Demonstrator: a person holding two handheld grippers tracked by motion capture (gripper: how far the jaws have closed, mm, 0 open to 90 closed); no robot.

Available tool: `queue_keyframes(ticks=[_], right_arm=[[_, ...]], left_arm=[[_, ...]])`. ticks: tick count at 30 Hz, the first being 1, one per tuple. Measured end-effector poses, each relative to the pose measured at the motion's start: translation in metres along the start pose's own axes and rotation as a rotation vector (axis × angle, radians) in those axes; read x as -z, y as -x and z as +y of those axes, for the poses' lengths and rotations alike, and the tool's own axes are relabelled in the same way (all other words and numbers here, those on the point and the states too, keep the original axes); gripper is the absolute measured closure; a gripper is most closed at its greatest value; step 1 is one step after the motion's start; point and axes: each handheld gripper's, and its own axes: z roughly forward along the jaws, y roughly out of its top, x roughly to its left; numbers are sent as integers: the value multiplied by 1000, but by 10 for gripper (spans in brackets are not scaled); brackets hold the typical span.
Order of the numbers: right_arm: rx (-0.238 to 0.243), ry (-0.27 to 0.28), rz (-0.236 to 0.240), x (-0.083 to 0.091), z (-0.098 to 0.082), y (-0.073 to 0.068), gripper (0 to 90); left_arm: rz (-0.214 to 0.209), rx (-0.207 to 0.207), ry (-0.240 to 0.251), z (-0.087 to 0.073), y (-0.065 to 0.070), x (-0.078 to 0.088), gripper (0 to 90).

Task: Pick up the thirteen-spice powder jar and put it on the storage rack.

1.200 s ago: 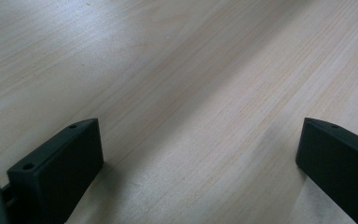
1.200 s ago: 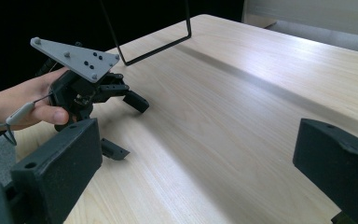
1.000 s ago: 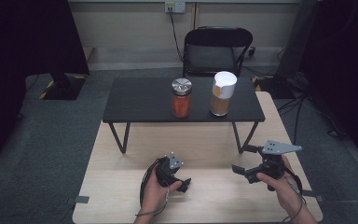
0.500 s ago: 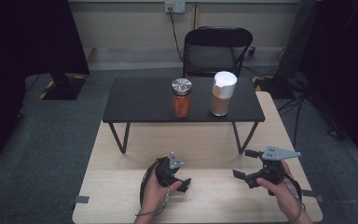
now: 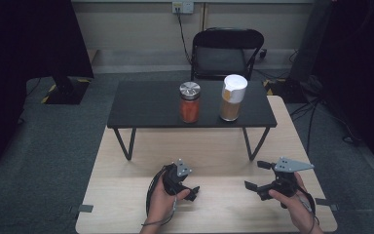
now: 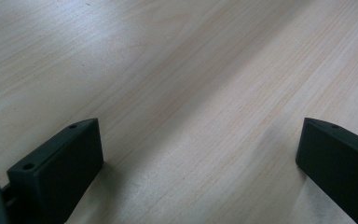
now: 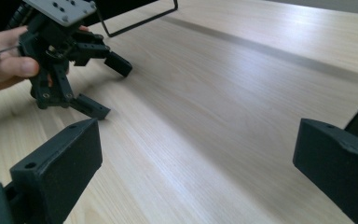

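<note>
My right gripper (image 5: 255, 175) has come down and back toward me over the last second, now low over the wooden table (image 5: 214, 146). Its jaws stand wide apart, pointing left toward my left gripper (image 5: 195, 191).

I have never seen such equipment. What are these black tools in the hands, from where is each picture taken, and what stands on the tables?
A person holds a hand tool with two black jaws in each hand: the left gripper and the right gripper. Both are open and hold nothing, low over the wooden table. The high view looks down from above. Each gripper view comes from a camera on that tool, looking along its jaws; the right gripper view also shows the other tool. On the small black table stand a jar with red contents and a white-lidded jar. A chair stands behind.
</note>
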Motion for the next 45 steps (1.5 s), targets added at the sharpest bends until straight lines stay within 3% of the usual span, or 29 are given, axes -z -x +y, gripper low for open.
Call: queue_keyframes(ticks=[20, 31, 45], right_arm=[[-5, -63, -28, -5, -18, -2, 3], [3, -108, -50, -9, -19, -3, 5], [48, -242, -137, -20, -11, -13, 13]], left_arm=[[0, 0, 0, 0, 0, 0, 0], [0, 1, 0, 0, 0, 0, 0], [0, 0, 0, 0, 0, 0, 0]])
